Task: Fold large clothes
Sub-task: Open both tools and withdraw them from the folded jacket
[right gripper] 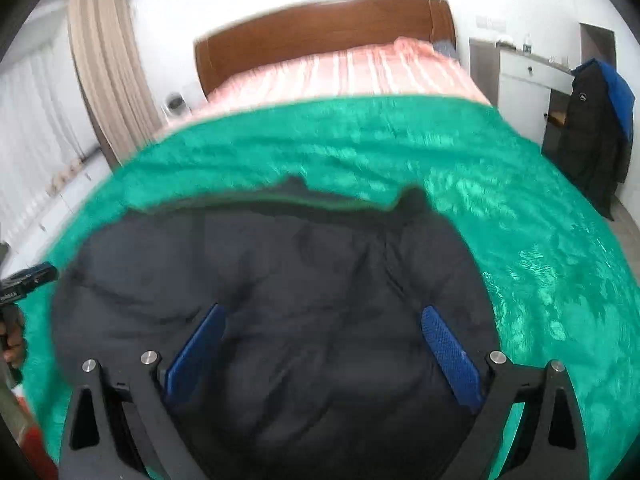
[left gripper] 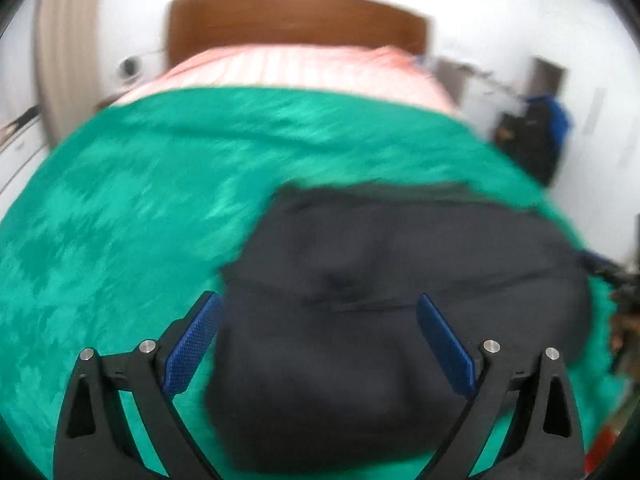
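A dark navy padded garment (left gripper: 380, 300) lies folded in a compact bundle on a green fleece blanket (left gripper: 120, 208) on the bed. My left gripper (left gripper: 318, 304) is open and empty above the garment's left part; its left pad hangs over the blanket. In the right wrist view the same garment (right gripper: 280, 272) fills the lower middle, on the blanket (right gripper: 540, 240). My right gripper (right gripper: 322, 316) is open and empty, both blue pads over the garment. The left gripper's body and hand show at that view's left edge (right gripper: 24, 280).
The bed has a pink striped cover (right gripper: 352, 68) and a brown wooden headboard (right gripper: 320, 28). A dark coat (right gripper: 592, 128) hangs on a chair by a white desk (right gripper: 528, 68) at the right. Beige curtains (right gripper: 108, 68) hang at the left.
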`<state>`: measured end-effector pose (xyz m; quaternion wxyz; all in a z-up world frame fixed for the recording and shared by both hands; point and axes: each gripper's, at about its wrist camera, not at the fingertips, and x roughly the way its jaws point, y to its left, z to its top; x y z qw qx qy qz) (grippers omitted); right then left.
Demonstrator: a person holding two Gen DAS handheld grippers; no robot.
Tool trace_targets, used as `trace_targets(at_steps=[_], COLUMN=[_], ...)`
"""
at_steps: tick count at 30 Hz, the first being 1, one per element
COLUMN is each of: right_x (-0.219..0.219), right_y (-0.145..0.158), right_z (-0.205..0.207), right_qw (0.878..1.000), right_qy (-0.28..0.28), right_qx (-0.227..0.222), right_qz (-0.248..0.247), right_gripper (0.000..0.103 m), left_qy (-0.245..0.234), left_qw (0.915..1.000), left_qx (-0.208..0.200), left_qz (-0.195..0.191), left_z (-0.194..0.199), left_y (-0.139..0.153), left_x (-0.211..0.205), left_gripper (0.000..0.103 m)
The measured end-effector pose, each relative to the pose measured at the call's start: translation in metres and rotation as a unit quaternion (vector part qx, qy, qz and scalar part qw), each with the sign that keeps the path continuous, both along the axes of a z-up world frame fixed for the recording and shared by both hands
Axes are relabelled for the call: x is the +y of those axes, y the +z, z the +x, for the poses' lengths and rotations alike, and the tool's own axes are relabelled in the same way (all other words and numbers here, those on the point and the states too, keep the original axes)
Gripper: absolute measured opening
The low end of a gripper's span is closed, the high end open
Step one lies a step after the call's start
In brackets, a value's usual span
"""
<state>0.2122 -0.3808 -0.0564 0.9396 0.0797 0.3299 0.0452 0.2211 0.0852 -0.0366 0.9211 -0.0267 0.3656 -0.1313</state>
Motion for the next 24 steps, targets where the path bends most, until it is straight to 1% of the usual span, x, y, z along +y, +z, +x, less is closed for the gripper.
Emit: trace_targets(at_steps=[2,3,4,6,7,8,9,10,11,12,14,15,17,19,20,22,24], right_x=[0.007,0.011,0.012,0.015,0.016,0.017,0.019,0.02,0.024,0.026,0.031,0.033,0.033,0.029,0.027,0.024,0.025], right_y=[0.007,0.009,0.009,0.004,-0.001,-0.005,-0.012,-0.019,-0.026,-0.034,-0.05,-0.058,-0.067,-0.073,-0.073,-0.072,-0.073], right_z=[-0.023,-0.04,-0.053,-0.087,-0.1,-0.112,-0.13,-0.14,-0.149,-0.158,-0.173,-0.178,-0.184,-0.186,-0.186,-0.191,-0.195], right_qw=[0.999,0.999,0.998,0.995,0.994,0.993,0.992,0.992,0.992,0.993,0.996,0.997,0.998,0.997,0.997,0.997,0.997], right_qy=[0.0,-0.001,-0.004,-0.012,-0.019,-0.024,-0.03,-0.031,-0.031,-0.03,-0.025,-0.023,-0.023,-0.025,-0.027,-0.027,-0.023], right_qx=[-0.02,-0.032,-0.041,-0.054,-0.056,-0.058,-0.06,-0.058,-0.053,-0.045,-0.031,-0.024,-0.018,-0.016,-0.02,-0.033,-0.041], right_qz=[0.025,0.042,0.055,0.086,0.096,0.102,0.108,0.11,0.108,0.102,0.083,0.069,0.059,0.064,0.067,0.067,0.065], right_gripper=[0.098,0.098,0.098,0.098,0.098,0.098,0.098,0.098,0.098,0.098,0.098,0.098,0.098,0.098,0.098,0.098,0.098], left_qy=[-0.035,-0.051,-0.058,-0.069,-0.069,-0.065,-0.058,-0.054,-0.056,-0.057,-0.067,-0.07,-0.074,-0.076,-0.074,-0.07,-0.065], left_qw=[0.9992,0.9983,0.9978,0.9969,0.9968,0.9961,0.9948,0.9927,0.991,0.9902,0.9863,0.9856,0.9858,0.9845,0.9845,0.9884,0.9917], left_qx=[-0.017,-0.025,-0.029,-0.036,-0.038,-0.039,-0.03,-0.009,0.01,0.009,-0.011,-0.01,0.009,0.037,0.045,0.034,0.022], left_qz=[-0.011,-0.013,-0.015,-0.008,0.012,0.046,0.078,0.107,0.121,0.127,0.15,0.154,0.15,0.154,0.153,0.13,0.108], left_z=[-0.008,-0.009,-0.006,-0.005,-0.004,-0.003,-0.001,0.001,0.0,-0.002,-0.008,-0.008,-0.005,0.001,0.005,0.011,0.027], left_y=[0.021,0.03,0.034,0.03,0.02,0.004,-0.014,-0.034,-0.057,-0.076,-0.091,-0.092,-0.085,-0.073,-0.065,-0.037,-0.007], left_x=[-0.03,-0.053,-0.058,-0.093,-0.111,-0.126,-0.135,-0.142,-0.145,-0.144,-0.145,-0.145,-0.142,-0.14,-0.139,-0.138,-0.141], left_gripper=[0.099,0.099,0.099,0.099,0.099,0.099,0.099,0.098,0.098,0.099,0.1,0.1,0.1,0.1,0.099,0.098,0.098])
